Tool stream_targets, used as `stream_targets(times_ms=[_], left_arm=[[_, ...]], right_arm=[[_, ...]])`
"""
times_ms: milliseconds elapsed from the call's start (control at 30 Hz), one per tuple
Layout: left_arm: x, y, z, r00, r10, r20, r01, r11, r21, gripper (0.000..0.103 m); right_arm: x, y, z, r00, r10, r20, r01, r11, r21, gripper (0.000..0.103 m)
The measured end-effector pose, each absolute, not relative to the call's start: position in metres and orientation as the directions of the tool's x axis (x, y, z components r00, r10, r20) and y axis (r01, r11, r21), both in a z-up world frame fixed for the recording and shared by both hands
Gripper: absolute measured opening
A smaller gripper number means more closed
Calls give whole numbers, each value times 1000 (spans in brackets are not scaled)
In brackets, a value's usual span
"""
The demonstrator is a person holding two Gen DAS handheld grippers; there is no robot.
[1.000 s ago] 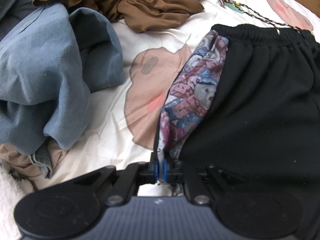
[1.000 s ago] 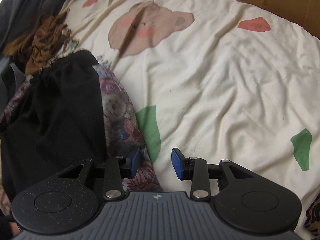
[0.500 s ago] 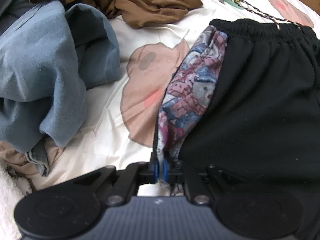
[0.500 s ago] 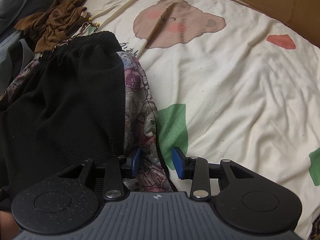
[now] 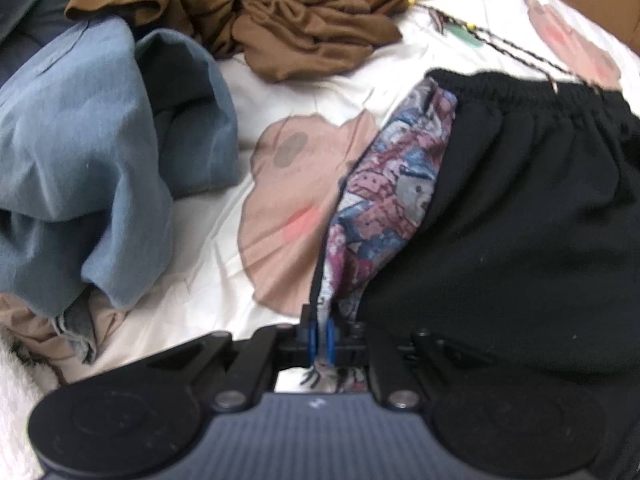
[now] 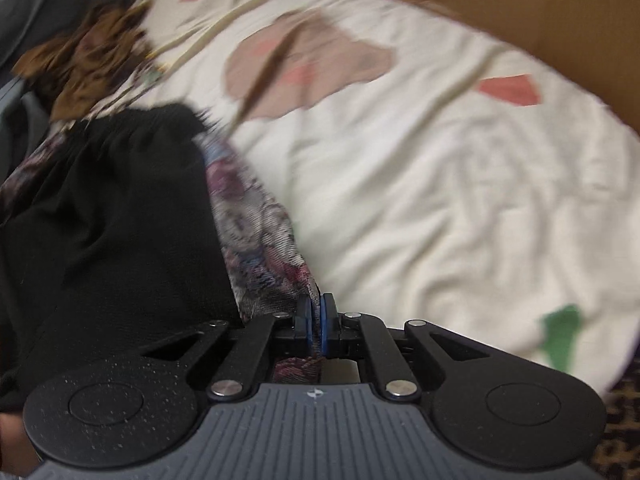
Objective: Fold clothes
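Note:
A pair of black shorts [image 5: 520, 220] with patterned side panels [image 5: 384, 208] lies on the cream bedsheet, elastic waistband at the far end. My left gripper [image 5: 320, 334] is shut on the hem of the left patterned panel. In the right wrist view the same black shorts [image 6: 120, 220] fill the left side, and my right gripper [image 6: 316, 322] is shut on the lower edge of the right patterned panel [image 6: 256, 240]. The view there is motion-blurred.
A crumpled blue garment [image 5: 92, 168] lies left of the shorts, a brown garment [image 5: 280, 20] beyond it, and a beaded cord [image 5: 500, 48] near the waistband. The cream bedsheet [image 6: 460, 184] with bear print stretches right. A cardboard edge [image 6: 540, 12] borders the far side.
My right gripper moved onto the right patterned panel and shut on it; it was open before. My left gripper stayed shut on its panel, and the view shifted slightly.

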State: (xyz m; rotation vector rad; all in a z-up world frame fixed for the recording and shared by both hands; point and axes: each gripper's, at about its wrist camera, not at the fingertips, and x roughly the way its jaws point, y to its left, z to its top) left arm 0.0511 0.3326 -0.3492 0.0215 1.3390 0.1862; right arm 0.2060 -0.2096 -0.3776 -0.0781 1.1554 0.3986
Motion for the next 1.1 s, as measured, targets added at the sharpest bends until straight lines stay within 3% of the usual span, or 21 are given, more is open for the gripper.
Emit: stream_targets(times_ms=[600, 967, 1100], left_arm=[[106, 295, -317, 369, -12, -929, -31, 999, -26, 6], [106, 310, -375, 236, 38, -971, -112, 994, 12, 4], [100, 315, -390, 209, 41, -977, -138, 990, 12, 4]], right_arm=[[210, -289, -327, 492, 64, -868, -154, 988, -15, 1], [220, -306, -398, 370, 54, -927, -75, 997, 28, 1], [217, -308, -399, 363, 62, -930, -62, 997, 42, 2]])
